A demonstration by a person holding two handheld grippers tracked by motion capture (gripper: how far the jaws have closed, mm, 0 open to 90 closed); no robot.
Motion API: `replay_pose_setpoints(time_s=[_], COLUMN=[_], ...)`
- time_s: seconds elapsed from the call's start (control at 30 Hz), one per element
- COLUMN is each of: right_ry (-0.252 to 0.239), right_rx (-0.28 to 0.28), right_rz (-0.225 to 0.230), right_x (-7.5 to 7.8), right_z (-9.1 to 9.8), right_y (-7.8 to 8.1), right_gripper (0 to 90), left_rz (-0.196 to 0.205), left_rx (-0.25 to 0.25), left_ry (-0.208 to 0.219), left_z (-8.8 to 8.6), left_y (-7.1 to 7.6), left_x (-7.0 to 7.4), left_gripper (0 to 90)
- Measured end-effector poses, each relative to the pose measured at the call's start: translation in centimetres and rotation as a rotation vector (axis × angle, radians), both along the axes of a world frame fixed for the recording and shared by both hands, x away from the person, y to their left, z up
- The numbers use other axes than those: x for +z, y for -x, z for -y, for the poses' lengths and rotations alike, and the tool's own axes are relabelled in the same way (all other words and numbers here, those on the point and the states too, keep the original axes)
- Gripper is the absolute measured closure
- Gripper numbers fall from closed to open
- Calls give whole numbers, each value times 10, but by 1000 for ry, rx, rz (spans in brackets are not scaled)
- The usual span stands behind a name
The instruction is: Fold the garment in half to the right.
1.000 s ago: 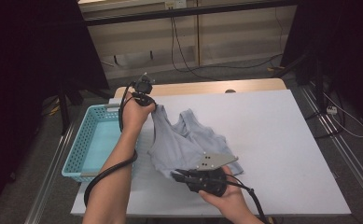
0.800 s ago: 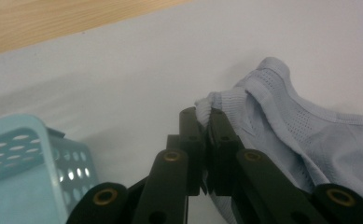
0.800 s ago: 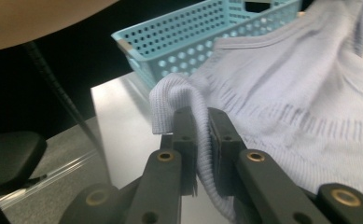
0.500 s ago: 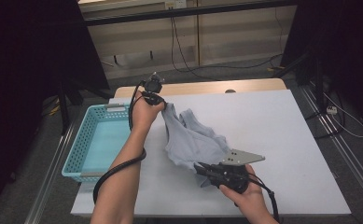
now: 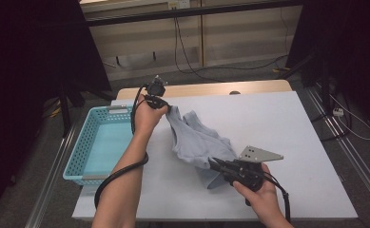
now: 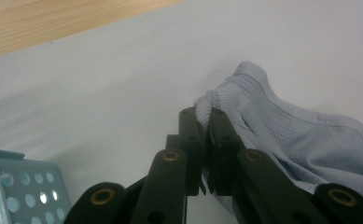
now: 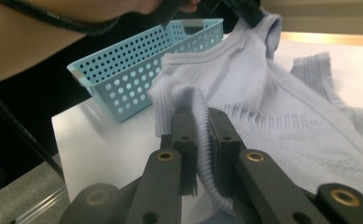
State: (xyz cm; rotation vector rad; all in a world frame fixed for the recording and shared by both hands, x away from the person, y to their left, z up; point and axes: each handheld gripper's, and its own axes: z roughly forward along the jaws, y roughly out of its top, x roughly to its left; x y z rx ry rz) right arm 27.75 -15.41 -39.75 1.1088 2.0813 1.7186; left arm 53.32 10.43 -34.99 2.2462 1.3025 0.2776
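A pale grey-blue ribbed garment point(image 5: 199, 140) lies crumpled on the white table point(image 5: 287, 128), stretched between both grippers. My left gripper point(image 5: 167, 108) is at the table's far left, shut on a ribbed edge of the garment point(image 6: 216, 100); its jaws pinch the hem point(image 6: 203, 116). My right gripper point(image 5: 213, 164) is nearer the front, shut on another ribbed hem point(image 7: 195, 112), with the garment point(image 7: 272, 107) spreading beyond its jaws point(image 7: 201, 122). In the right gripper view the left gripper point(image 7: 251, 16) holds the far corner up.
A light blue perforated basket point(image 5: 90, 142) stands at the table's left side, also seen as the basket point(image 7: 137, 65) and the basket's corner point(image 6: 16, 186). A wooden strip point(image 5: 211, 89) runs along the table's far edge. Cables point(image 5: 187, 52) lie on the floor beyond.
The right gripper has moved to the right along the front of the table, pulling the garment's hem with it. The left hand has stayed near the basket.
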Motion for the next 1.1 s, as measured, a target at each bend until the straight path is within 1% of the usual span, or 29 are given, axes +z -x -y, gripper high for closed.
replay_pose_setpoints(time_s=[0.03, 0.07, 0.2, 0.23, 0.37, 0.43, 0.5, 0.57, 0.73, 0.77, 0.93, 0.97, 1.1], right_ry=[-4, -2, 4, 5, 13, 12, 10, 7, 1, 1, -1, 0, 11], right_rx=[-1, 0, 11, 15, 19, 19, 22, 29, 55, 58, 75, 78, 115], right_rz=[2, 4, -1, 0, 4, 2, 1, 0, 5, 7, 7, 5, 9], right_x=[1, 1, 0, -1, 0, 0, 0, 0, 2, 3, 6, 6, 9], right_z=[0, 0, -4, -5, -7, -7, -7, -9, -18, -20, -27, -28, -38], right_y=[0, 0, 1, 1, 2, 2, 2, 2, 3, 3, 3, 3, 5], right_gripper=[838, 839, 839, 839, 839, 839, 839, 840, 840, 840, 840, 840, 840], left_rz=[3, -3, -3, -4, -5, -10, -16, -16, -14, -17, -13, -17, -22], left_rx=[-2, 0, 6, -2, 1, 2, 9, 17, 26, 32, 33, 39, 44], left_ry=[-7, -7, -3, -9, -7, -13, -25, -20, -29, -25, -33, -29, -25], left_z=[-1, -1, -2, -3, -6, -7, -8, -11, -21, -22, -28, -29, -35], left_y=[0, 0, 1, 0, 1, 1, 1, 1, 2, 3, 4, 4, 6], left_x=[-1, -1, -1, -1, -2, -2, -1, 0, 4, 4, 5, 5, 7], left_gripper=[857, 857, 858, 858, 857, 858, 858, 858, 858, 858, 858, 858, 858])
